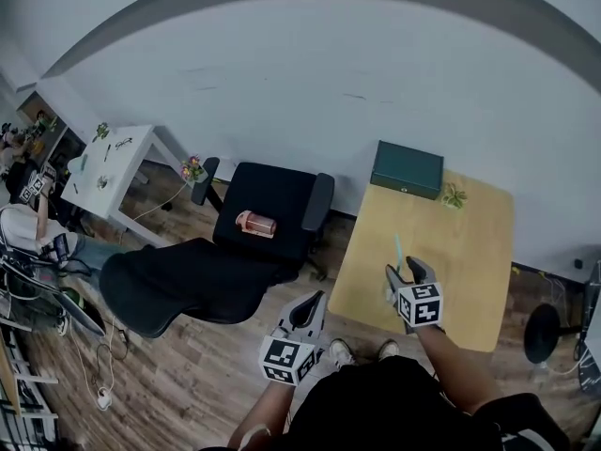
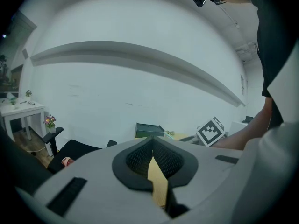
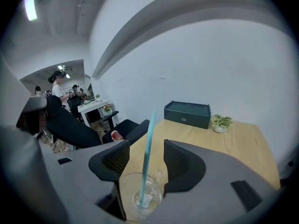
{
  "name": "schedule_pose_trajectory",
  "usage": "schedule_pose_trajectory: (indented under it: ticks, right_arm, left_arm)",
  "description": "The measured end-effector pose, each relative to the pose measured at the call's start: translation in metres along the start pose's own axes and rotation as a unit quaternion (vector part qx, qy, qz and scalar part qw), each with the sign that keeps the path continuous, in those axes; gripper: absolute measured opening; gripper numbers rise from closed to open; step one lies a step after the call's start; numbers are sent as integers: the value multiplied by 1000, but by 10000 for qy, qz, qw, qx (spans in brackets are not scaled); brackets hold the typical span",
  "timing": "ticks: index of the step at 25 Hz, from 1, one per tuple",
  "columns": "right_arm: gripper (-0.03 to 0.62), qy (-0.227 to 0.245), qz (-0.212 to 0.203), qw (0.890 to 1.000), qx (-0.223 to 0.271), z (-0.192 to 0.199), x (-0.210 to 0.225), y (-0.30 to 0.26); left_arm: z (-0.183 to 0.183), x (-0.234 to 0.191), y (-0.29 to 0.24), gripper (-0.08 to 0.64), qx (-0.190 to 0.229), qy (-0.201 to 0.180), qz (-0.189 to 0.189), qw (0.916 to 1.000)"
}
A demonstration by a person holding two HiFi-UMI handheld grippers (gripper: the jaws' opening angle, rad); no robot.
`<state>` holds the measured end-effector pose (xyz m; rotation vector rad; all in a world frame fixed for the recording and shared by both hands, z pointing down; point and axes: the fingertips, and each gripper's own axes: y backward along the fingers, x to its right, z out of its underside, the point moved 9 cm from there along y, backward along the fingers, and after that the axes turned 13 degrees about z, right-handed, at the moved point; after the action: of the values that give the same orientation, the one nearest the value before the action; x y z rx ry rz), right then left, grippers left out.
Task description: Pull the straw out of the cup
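Observation:
A clear cup (image 3: 140,196) stands on the wooden table (image 3: 233,146) with a teal straw (image 3: 148,143) rising upright out of it. My right gripper (image 3: 145,147) has a jaw on each side of the cup, and both black pads seem to touch its wall. From the head view only the straw (image 1: 398,250) shows, above the right gripper (image 1: 402,276), which hides the cup. My left gripper (image 1: 308,310) hangs off the table's near left edge, with the jaws together and nothing in them. In its own view the left gripper (image 2: 151,141) points toward the table.
At the table's far edge are a dark green box (image 1: 407,169) and a small potted plant (image 1: 454,195). Left of the table is a black office chair (image 1: 272,200) with a pink object (image 1: 255,223) on its seat. A white table (image 1: 113,163) and people are at the far left.

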<state>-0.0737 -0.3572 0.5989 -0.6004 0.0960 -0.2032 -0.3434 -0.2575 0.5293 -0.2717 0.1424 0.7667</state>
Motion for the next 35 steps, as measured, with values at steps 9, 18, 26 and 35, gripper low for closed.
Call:
schedule_pose_trajectory:
  ticks: [9, 18, 26, 35]
  right_arm:
    - [141, -80, -351, 9988, -335, 11, 0, -4]
    - [53, -153, -235, 9988, -408, 15, 0, -4]
    - [43, -87, -315, 9991, -283, 8, 4, 0]
    - [41, -39, -658, 9976, 229, -22, 5, 19]
  left_arm:
    - [7, 0, 1, 20, 71, 411, -209, 9989]
    - [7, 1, -3, 20, -44, 374, -209, 9991]
    - [4, 10, -13, 20, -64, 336, -167, 9993]
    - [2, 22, -18, 20, -37, 301, -169, 9994]
